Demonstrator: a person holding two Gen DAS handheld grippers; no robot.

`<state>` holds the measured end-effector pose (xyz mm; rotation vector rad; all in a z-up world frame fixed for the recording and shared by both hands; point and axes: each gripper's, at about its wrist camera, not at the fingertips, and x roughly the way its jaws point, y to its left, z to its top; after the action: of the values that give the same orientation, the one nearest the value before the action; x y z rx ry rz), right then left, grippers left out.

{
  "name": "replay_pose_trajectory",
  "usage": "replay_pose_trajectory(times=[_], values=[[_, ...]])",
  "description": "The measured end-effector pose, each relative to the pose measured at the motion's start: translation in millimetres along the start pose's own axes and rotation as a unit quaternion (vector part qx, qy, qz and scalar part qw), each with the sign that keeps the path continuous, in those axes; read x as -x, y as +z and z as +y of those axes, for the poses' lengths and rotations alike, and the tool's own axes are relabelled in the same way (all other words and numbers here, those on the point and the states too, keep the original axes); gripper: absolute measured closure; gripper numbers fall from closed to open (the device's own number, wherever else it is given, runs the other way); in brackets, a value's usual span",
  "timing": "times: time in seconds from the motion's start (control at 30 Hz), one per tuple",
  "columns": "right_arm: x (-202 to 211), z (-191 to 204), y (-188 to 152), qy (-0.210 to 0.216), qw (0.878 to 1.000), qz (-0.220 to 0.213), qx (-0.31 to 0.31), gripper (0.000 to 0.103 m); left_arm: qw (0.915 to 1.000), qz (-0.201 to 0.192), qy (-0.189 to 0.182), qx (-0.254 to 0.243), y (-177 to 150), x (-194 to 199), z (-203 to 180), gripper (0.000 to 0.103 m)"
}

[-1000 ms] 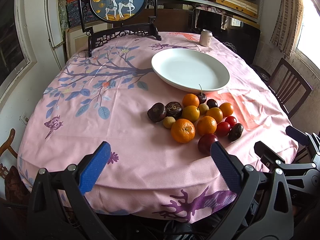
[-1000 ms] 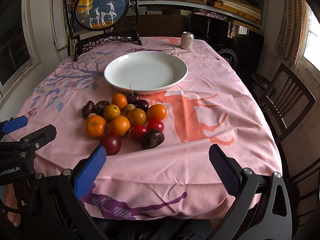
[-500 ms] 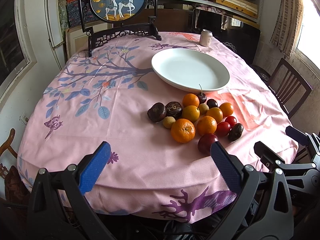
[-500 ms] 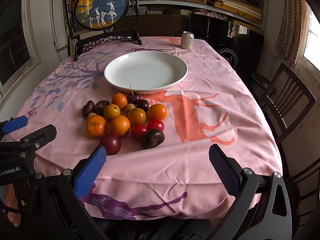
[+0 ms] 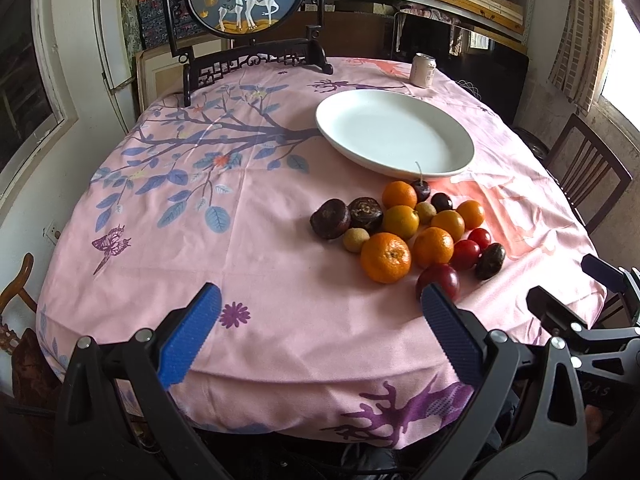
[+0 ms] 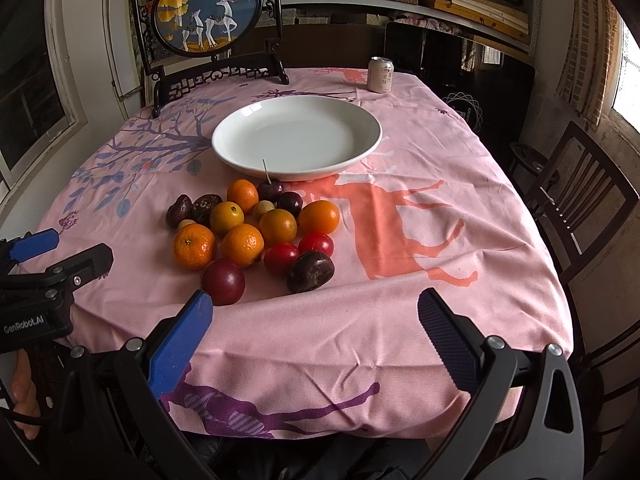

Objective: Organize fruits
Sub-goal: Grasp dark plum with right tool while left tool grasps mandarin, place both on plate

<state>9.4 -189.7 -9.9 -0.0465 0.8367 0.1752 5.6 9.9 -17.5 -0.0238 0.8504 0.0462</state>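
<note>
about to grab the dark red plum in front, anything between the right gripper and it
Nothing visible. The right gripper is open, and only bare tablecloth lies between it and the plum, the nearest fruit. The plate beyond holds nothing.

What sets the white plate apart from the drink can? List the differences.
1. The white plate is wide and shallow; the drink can is narrow and stands upright.
2. The white plate lies right behind the fruit pile; the drink can stands farther back, near the table's far edge.
3. The white plate is plain white; the drink can carries print.
Both rest on the pink tablecloth.
</note>
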Motion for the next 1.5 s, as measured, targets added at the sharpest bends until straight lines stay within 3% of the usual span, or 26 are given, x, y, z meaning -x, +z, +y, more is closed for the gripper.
replay_pose_trajectory(times=[0.07,0.13,0.2,0.3,0.4,0.43,0.47,0.5,0.67,0.77,0.93,1.17,1.23,1.3,1.33,1.5], values=[[-1.5,-2.7,-4.1,0.037,0.999,-0.015,0.006,0.001,0.9999,0.004,0.008,0.005,-1.4,-7.5,16.6,0.002],[-5.5,-7.5,-5.5,0.046,0.999,-0.024,0.011,0.007,0.9996,0.015,0.022,0.008,-5.1,-16.4,28.6,0.002],[-14.5,-10.3,-2.7,0.049,0.999,-0.019,0.01,0.038,0.9989,0.031,0.031,0.015,-8.5,-27.4,36.6,0.002],[-38.3,-16.0,5.3,0.065,0.998,0.006,0.002,0.046,0.9978,0.053,0.03,0.027,-10.8,-44.3,45.2,0.002],[-64.5,-12.8,10.1,0.064,0.997,0.034,0.014,0.047,0.9973,0.066,0.024,0.024,-12.9,-54.4,42.2,0.002],[-74.2,-13.1,9.7,0.062,0.997,0.046,0.014,0.051,0.9973,0.068,0.019,0.021,-12.8,-57.5,40.4,0.002],[-82.9,-14.7,8.5,0.065,0.996,0.06,0.01,0.061,0.9974,0.069,0.015,0.017,-12.6,-59.5,38.0,0.002],[-86.0,-17.1,6.9,0.078,0.995,0.06,0.002,0.062,0.9975,0.068,0.013,0.012,-12.2,-61.5,34.8,0.002],[-76.9,-23.7,4.6,0.095,0.993,0.063,-0.01,0.063,0.9972,0.073,-0.003,-0.011,-6.2,-74.2,17.1,0.002],[-67.0,-24.9,0.9,0.084,0.995,0.058,-0.004,0.063,0.9965,0.08,-0.006,-0.023,-3.1,-84.3,4.8,0.002],[-68.3,-34.7,-6.6,0.083,0.994,0.071,-0.01,0.062,0.9951,0.08,-0.055,-0.019,5.5,-91.1,-8.5,0.002],[-70.5,-45.0,-9.0,0.1,0.992,0.069,-0.025,0.062,0.9926,0.081,-0.089,-0.016,19.9,-106.8,-32.4,0.012],[-72.6,-46.2,-9.3,0.105,0.992,0.071,-0.027,0.062,0.993,0.078,-0.087,-0.018,22.8,-108.3,-37.6,0.019],[-78.4,-46.3,-10.5,0.104,0.991,0.078,-0.027,0.062,0.9922,0.089,-0.086,-0.018,24.6,-111.8,-40.7,0.053],[-82.0,-45.6,-10.8,0.102,0.991,0.08,-0.025,0.062,0.9932,0.084,-0.077,-0.026,24.3,-110.8,-43.1,0.057],[-79.8,-46.4,-11.5,0.108,0.991,0.068,-0.025,0.064,0.9924,0.084,-0.085,-0.03,17.0,-99.3,-46.9,0.058]])
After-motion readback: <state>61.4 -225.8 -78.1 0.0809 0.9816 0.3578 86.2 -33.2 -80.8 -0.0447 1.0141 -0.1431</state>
